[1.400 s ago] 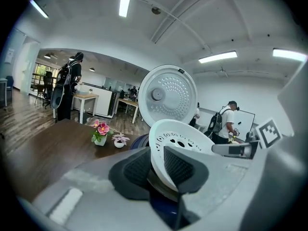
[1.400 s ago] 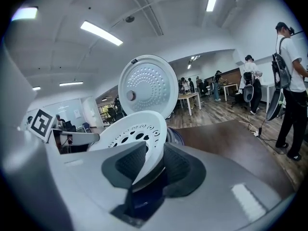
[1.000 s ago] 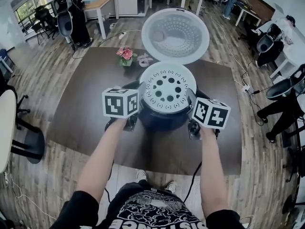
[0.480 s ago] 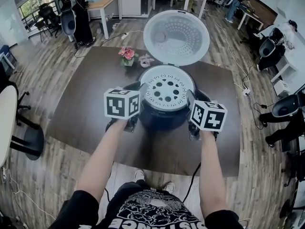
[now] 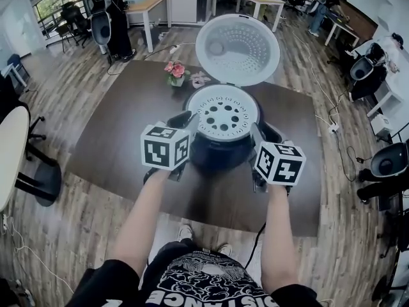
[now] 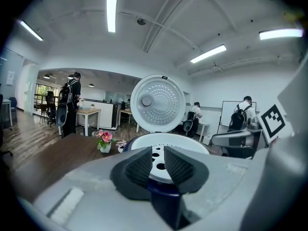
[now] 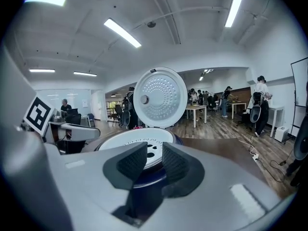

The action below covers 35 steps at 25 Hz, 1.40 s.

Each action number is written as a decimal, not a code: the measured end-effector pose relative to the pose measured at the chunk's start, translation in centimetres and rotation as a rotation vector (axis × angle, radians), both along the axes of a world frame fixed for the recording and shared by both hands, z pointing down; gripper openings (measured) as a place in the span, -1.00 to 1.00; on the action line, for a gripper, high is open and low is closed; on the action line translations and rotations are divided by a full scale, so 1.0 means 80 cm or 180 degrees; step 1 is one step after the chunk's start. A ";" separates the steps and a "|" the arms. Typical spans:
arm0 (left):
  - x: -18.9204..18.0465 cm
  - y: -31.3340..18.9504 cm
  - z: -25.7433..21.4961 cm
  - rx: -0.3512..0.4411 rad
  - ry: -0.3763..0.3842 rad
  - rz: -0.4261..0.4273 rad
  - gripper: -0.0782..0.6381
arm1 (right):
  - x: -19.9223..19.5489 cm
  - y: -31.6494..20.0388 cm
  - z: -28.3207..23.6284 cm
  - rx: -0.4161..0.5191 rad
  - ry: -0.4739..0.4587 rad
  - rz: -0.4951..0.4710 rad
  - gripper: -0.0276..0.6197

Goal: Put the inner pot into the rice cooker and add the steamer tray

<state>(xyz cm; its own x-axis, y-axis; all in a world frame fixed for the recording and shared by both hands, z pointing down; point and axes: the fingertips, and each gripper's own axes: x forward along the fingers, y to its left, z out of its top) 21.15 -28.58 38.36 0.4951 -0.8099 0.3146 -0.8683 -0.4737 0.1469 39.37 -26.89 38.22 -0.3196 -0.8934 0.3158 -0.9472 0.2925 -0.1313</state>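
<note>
The dark blue rice cooker stands mid-table with its round lid raised behind it. The white steamer tray, pierced with holes, lies flat across the cooker's mouth and hides whatever is beneath it. My left gripper is at the tray's left edge and my right gripper at its right edge. In the left gripper view the left gripper shows a narrow gap with nothing in it, the tray just beyond. The right gripper has just been closing, nothing between its pads.
A small pot of pink flowers stands on the dark wooden table behind and left of the cooker. Desks, office chairs and several people fill the room around. A cable hangs off the table's near edge.
Both grippers have drawn back a little from the cooker toward me. The tray stays seated on the cooker.
</note>
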 end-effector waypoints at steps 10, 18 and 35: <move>-0.008 0.054 0.003 0.0110 -0.0050 -0.0151 -0.56 | 0.000 0.030 -0.015 0.0195 0.0045 -0.0206 -0.77; -0.035 0.083 -0.003 0.0205 -0.0156 -0.0426 -0.74 | 0.002 0.049 -0.023 0.0372 0.0025 -0.0399 -0.92; -0.048 0.097 -0.020 0.0261 -0.0152 -0.0557 -0.77 | -0.002 0.062 -0.035 0.0604 0.0041 -0.0664 -0.92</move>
